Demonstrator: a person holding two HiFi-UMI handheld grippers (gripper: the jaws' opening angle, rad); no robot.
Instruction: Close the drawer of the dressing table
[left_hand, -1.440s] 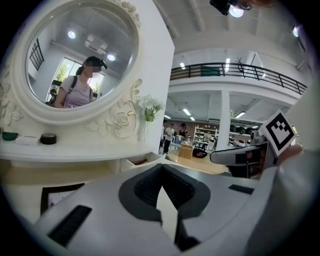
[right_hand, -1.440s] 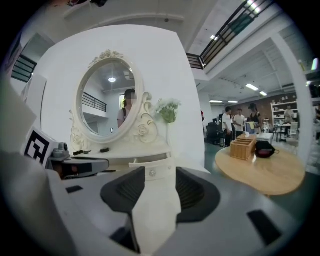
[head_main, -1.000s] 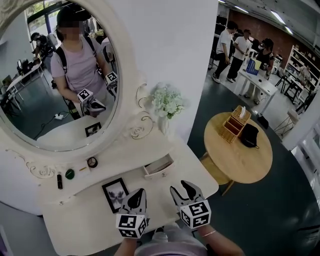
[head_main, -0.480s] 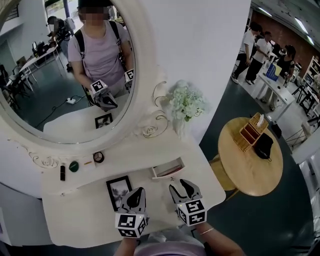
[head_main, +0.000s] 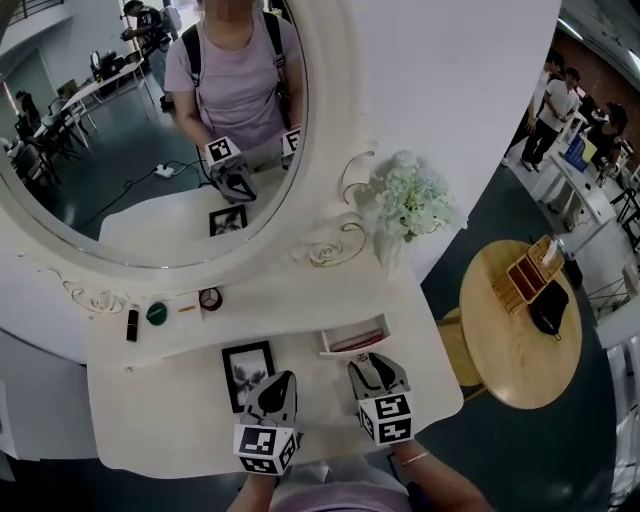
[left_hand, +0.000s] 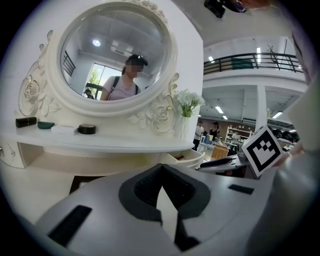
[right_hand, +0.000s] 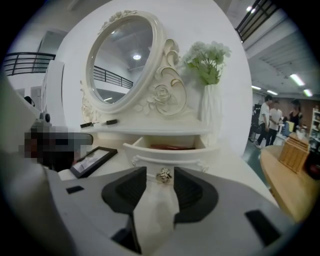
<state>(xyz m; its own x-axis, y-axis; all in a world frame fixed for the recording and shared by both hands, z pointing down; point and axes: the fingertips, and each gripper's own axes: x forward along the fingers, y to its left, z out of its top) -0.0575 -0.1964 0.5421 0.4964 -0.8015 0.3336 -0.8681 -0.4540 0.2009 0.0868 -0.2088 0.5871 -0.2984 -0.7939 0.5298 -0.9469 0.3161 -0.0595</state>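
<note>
Facing open drawer (right_hand: 172, 156): right gripper (right_hand: 160, 171) jaws closing slightly, wide, empty, knob (right_hand: 163, 175) at tips; off-centre shove could skew drawer.

The mirror (head_main: 120, 200) runs off the head view's top edge; the reddish thing (right_hand: 170, 147) inside the drawer (right_hand: 150, 160) cannot be identified.

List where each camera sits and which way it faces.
Head view: on the person's head, steeply down at the dressing table; left gripper, right gripper and a wrist show.
Left gripper view: rides the left gripper, faces the mirror; its jaws together, empty.
Right gripper view: rides the right gripper, faces the open drawer; jaws apart, just closing slightly, knob framed between them.
Shared: all three show the drawer.
</note>
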